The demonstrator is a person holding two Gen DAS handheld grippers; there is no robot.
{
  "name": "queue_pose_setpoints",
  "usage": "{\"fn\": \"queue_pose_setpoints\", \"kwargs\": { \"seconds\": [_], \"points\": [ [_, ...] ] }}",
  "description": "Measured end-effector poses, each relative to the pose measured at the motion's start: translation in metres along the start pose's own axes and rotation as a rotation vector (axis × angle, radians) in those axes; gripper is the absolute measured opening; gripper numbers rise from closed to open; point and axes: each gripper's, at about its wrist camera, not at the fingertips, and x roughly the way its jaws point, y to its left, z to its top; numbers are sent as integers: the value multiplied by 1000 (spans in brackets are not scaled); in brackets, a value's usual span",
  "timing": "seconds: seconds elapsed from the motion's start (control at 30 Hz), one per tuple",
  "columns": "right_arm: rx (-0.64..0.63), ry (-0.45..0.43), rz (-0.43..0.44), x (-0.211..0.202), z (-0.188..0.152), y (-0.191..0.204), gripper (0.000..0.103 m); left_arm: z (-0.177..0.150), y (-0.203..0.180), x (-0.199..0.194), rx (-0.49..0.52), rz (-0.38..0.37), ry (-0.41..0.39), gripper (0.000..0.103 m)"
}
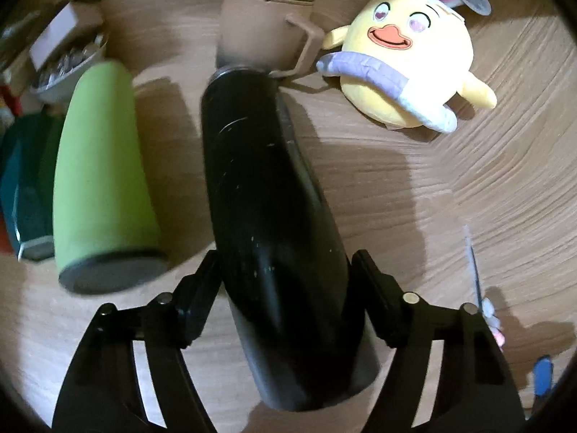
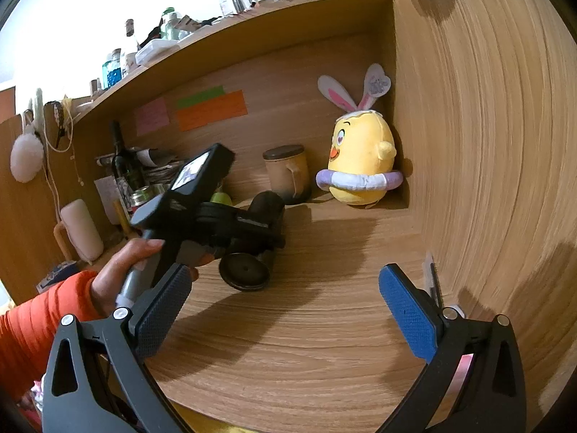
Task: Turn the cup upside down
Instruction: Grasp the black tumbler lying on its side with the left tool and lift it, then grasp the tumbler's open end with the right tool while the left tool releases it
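Observation:
A tall black cup (image 1: 267,195) lies on its side on the wooden desk. My left gripper (image 1: 285,281) is shut on the black cup near its lower end, one pad on each side. In the right wrist view the black cup (image 2: 249,270) shows its round base toward the camera, with the left gripper over it, held by a hand in an orange sleeve. My right gripper (image 2: 285,310) is open and empty, above the desk to the right of the cup.
A green cup (image 1: 101,187) lies to the left of the black one. A tan lidded mug (image 1: 263,25) and a yellow plush chick (image 1: 407,57) stand behind. A wooden side wall (image 2: 487,144) rises on the right. Clutter and a bottle (image 2: 122,166) sit at the left.

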Motion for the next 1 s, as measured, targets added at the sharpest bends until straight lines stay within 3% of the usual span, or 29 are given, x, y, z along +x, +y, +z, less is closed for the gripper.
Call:
{"fn": "queue_pose_setpoints", "kwargs": {
  "seconds": [0.17,0.47,0.9,1.0],
  "points": [
    [-6,0,11,-2,0,5,103,-28,5,-19,18,-14,3,64],
    [-57,2,21,-12,-8,29,103,-104,22,-64,41,-44,-22,64],
    [-144,34,68,-28,-37,60,103,-131,26,-79,17,-98,23,64],
    [-150,45,89,-25,-46,66,103,-131,24,-96,45,-116,-33,63]
  ]
}}
